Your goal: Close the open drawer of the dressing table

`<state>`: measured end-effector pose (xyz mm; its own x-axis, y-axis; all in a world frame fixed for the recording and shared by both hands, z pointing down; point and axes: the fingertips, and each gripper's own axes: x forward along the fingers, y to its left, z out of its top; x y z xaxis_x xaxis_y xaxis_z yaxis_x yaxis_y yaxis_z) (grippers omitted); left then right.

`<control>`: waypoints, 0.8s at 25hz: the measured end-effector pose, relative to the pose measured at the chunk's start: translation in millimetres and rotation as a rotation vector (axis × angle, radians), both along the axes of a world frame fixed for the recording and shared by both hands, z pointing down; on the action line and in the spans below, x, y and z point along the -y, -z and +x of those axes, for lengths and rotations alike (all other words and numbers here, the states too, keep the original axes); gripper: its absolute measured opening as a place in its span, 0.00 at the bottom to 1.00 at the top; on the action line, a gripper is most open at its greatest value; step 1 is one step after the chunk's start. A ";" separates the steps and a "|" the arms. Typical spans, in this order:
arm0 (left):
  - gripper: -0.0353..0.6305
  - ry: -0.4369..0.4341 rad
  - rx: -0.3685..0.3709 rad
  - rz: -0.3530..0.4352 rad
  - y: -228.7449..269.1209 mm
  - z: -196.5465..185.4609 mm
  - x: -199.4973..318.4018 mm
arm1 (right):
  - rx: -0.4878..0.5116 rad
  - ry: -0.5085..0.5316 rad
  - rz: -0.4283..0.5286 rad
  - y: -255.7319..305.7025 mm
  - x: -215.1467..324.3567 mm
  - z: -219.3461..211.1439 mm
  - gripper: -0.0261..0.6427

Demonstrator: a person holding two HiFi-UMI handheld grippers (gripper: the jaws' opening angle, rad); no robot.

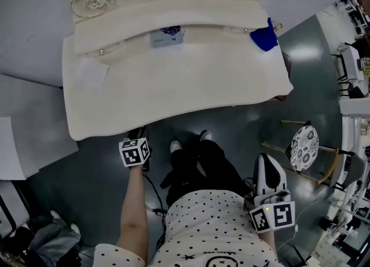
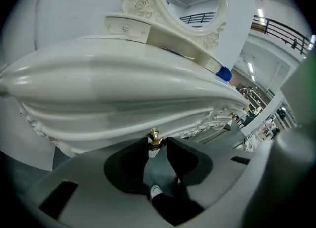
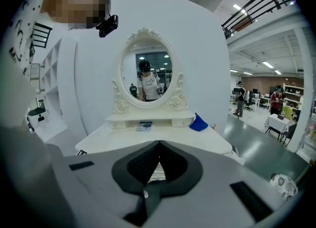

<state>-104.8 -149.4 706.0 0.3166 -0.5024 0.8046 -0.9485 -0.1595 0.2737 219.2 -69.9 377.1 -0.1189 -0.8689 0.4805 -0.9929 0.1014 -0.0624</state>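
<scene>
The cream dressing table (image 1: 173, 92) fills the upper head view; its top overhangs and hides the drawer there. My left gripper (image 1: 139, 134) reaches under the front edge at the left. In the left gripper view the carved drawer front (image 2: 98, 123) sits just below the tabletop, and its small brass knob (image 2: 154, 137) stands between the tips of my left gripper (image 2: 155, 147). The jaws are open and apart from the knob on both sides. How far the drawer stands out I cannot tell. My right gripper (image 1: 265, 162) hangs back by the person's right side, shut and empty (image 3: 159, 145).
A blue cloth (image 1: 264, 36) and a small grey box (image 1: 167, 36) lie at the back of the tabletop below the oval mirror (image 3: 147, 76). A stool with a patterned round seat (image 1: 303, 147) stands right. The person's shoes (image 1: 176, 145) stand just before the table. White panels (image 1: 23, 133) lie left.
</scene>
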 end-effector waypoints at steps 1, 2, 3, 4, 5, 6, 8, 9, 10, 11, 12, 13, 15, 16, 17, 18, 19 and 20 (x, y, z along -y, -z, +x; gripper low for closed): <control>0.25 -0.001 0.002 0.001 -0.1 -0.2 1.9 | 0.000 0.000 0.001 0.1 -0.4 0.1 0.05; 0.25 -0.001 0.004 0.002 -0.1 -0.5 3.4 | 0.001 0.000 0.003 0.4 -0.9 0.1 0.05; 0.25 -0.001 0.005 0.003 0.1 -0.6 4.2 | 0.001 0.000 0.004 0.7 -1.5 0.0 0.05; 0.25 0.000 0.005 0.005 0.4 -0.5 4.4 | 0.001 0.001 0.004 1.0 -2.2 0.0 0.05; 0.24 0.001 0.006 0.006 0.7 -0.4 4.1 | 0.002 0.000 0.005 1.4 -3.0 0.1 0.05; 0.25 0.003 0.006 0.008 0.8 -0.4 3.9 | 0.003 0.000 0.006 1.8 -3.7 0.3 0.05; 0.25 0.005 0.008 0.011 0.7 -0.6 4.1 | 0.004 -0.001 0.008 2.1 -5.1 0.4 0.05; 0.25 0.005 0.009 0.013 0.6 -0.7 4.4 | 0.004 0.000 0.009 2.0 -5.8 0.3 0.05; 0.25 0.004 0.009 0.016 0.3 -0.6 4.6 | 0.004 0.002 0.008 1.7 -6.5 -0.1 0.05; 0.25 0.000 0.011 0.021 0.0 -0.5 4.9 | 0.005 0.005 0.008 1.4 -7.2 -0.6 0.05; 0.25 -0.006 0.017 0.026 -0.4 -0.3 5.1 | 0.006 0.008 0.009 1.1 -8.0 -1.2 0.05; 0.25 -0.014 0.026 0.032 -0.9 0.0 5.3 | 0.006 0.011 0.009 1.0 -8.8 -1.7 0.05; 0.25 -0.021 0.048 0.038 -1.5 -0.1 5.1 | 0.009 0.016 0.010 1.4 -10.5 -2.4 0.05; 0.26 -0.016 0.055 0.037 -1.5 -0.7 4.2 | 0.011 0.019 0.011 1.8 -11.4 -2.6 0.05; 0.28 -0.008 0.056 0.034 -1.2 -1.6 2.6 | 0.013 0.021 0.012 2.3 -12.2 -2.7 0.05; 0.28 0.002 0.054 0.031 -0.4 -2.2 0.5 | 0.017 0.024 0.014 2.8 -13.2 -2.9 0.05; 0.28 0.010 0.051 0.030 0.9 -2.6 -1.9 | 0.020 0.027 0.016 3.2 -14.0 -3.1 0.05; 0.28 0.015 0.049 0.032 2.8 -2.7 -4.3 | 0.024 0.031 0.017 3.3 -14.8 -3.6 0.05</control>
